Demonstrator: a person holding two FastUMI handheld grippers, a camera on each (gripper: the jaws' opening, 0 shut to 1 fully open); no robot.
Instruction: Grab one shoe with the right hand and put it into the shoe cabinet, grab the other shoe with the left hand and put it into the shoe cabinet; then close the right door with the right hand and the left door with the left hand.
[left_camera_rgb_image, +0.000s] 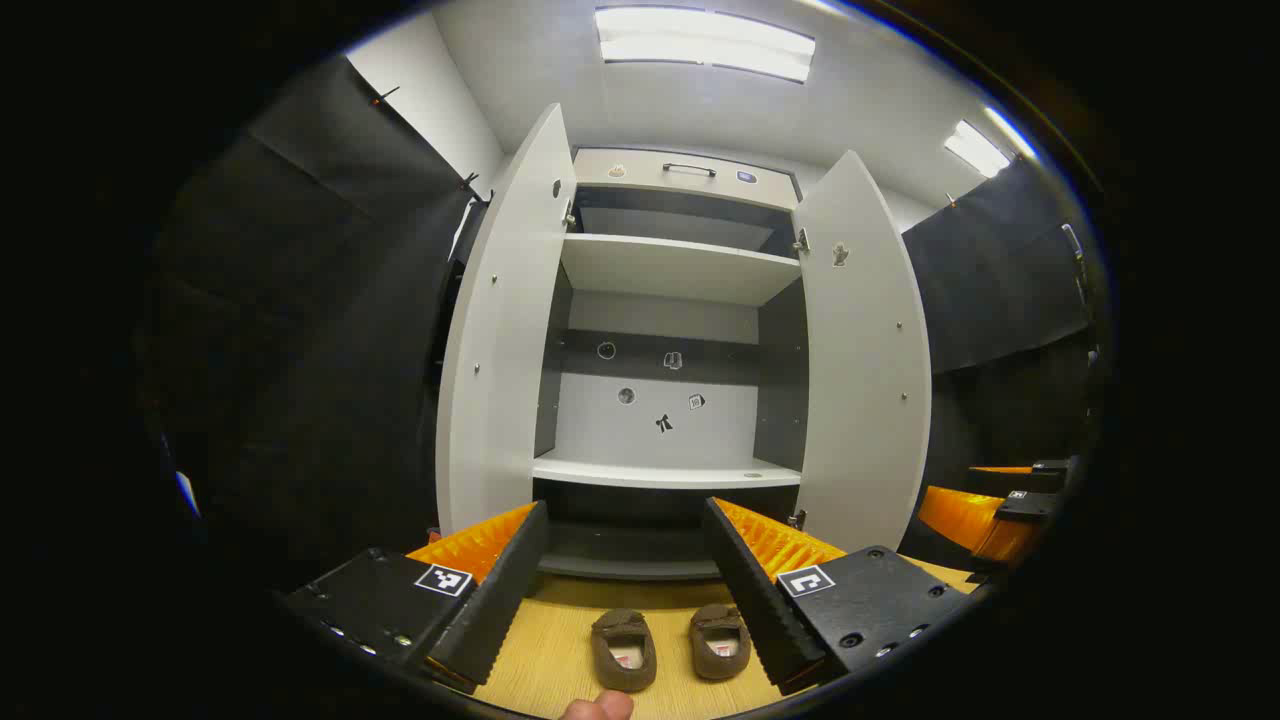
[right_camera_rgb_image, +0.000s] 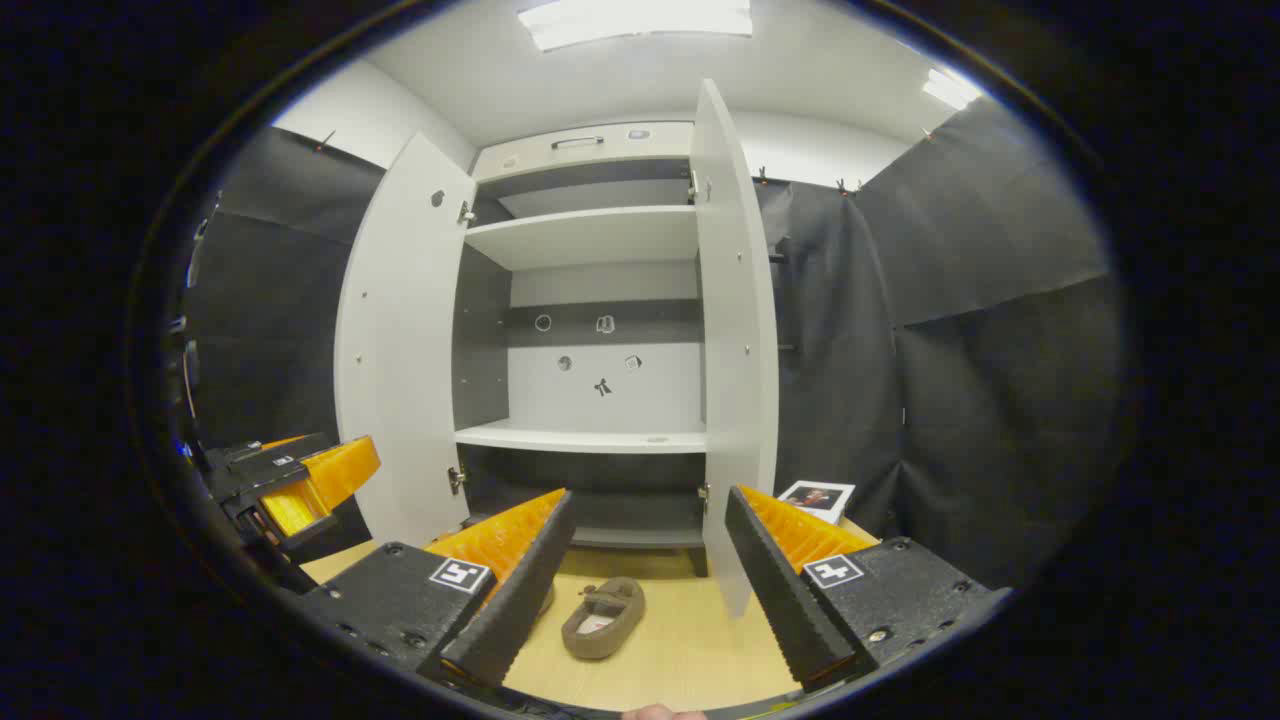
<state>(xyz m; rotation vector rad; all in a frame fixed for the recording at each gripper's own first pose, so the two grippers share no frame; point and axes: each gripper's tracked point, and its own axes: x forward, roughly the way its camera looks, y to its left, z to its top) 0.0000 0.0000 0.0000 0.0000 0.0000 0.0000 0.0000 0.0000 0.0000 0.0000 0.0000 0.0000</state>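
Directly ahead of us stands the shoe cabinet (left_camera_rgb_image: 665, 290), both doors swung wide — the left door (left_camera_rgb_image: 500, 330) at about ten o'clock and the right door (left_camera_rgb_image: 865, 350) at about two o'clock in the left gripper view. Our left gripper (left_camera_rgb_image: 620, 590) is spread wide with nothing between its fingers, and through that gap, at six o'clock, we see the two brown shoes on the wooden floor (left_camera_rgb_image: 545, 650): the left shoe (left_camera_rgb_image: 622, 648) and the right shoe (left_camera_rgb_image: 719, 640) sit side by side, just apart, toes toward the cabinet. Neither is touched by a finger. Inside the cabinet we see an upper shelf (left_camera_rgb_image: 675, 265) and a lower shelf (left_camera_rgb_image: 665, 470), both bare, with small stickers (left_camera_rgb_image: 664, 423) on the back panel. Our right gripper (right_camera_rgb_image: 640, 585) is likewise wide open and empty — in the right gripper view one shoe sits low at about six o'clock between its fingers, the other mostly hidden behind a finger. At four o'clock from the right door's foot, a small printed card (right_camera_rgb_image: 818, 496) lies by the black cloth.
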